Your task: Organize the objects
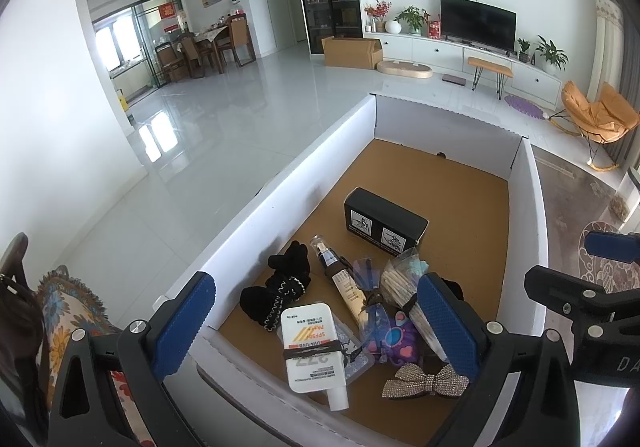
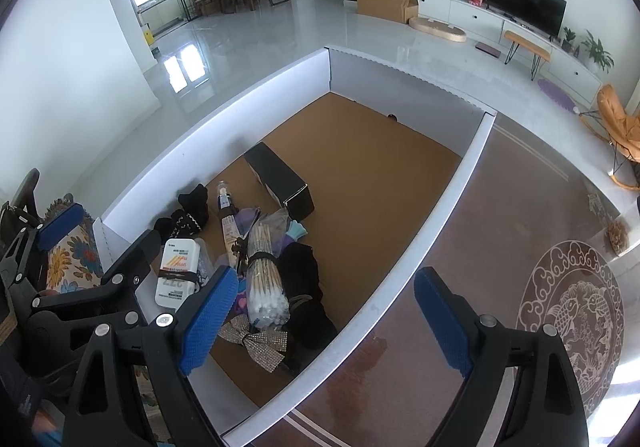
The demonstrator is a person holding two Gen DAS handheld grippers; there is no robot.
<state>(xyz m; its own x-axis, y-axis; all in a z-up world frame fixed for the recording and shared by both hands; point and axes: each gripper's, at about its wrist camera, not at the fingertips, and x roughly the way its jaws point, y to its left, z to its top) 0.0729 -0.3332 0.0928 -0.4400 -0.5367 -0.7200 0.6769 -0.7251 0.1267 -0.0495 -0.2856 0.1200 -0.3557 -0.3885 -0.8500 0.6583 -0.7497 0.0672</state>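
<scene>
Objects lie heaped at the near-left corner of the white box (image 1: 332,151): sunscreen tube (image 1: 310,351), black carton (image 1: 384,221). Both grippers, left (image 1: 316,327) and right (image 2: 324,321), gape empty.

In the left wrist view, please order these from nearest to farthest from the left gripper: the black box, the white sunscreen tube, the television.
1. White sunscreen tube, between the left gripper fingers, in the tray.
2. Black box, mid-tray, farther on.
3. Television, across the room.

Television (image 1: 478,22), orange chair (image 1: 600,113), patterned rug (image 2: 572,323)
</scene>
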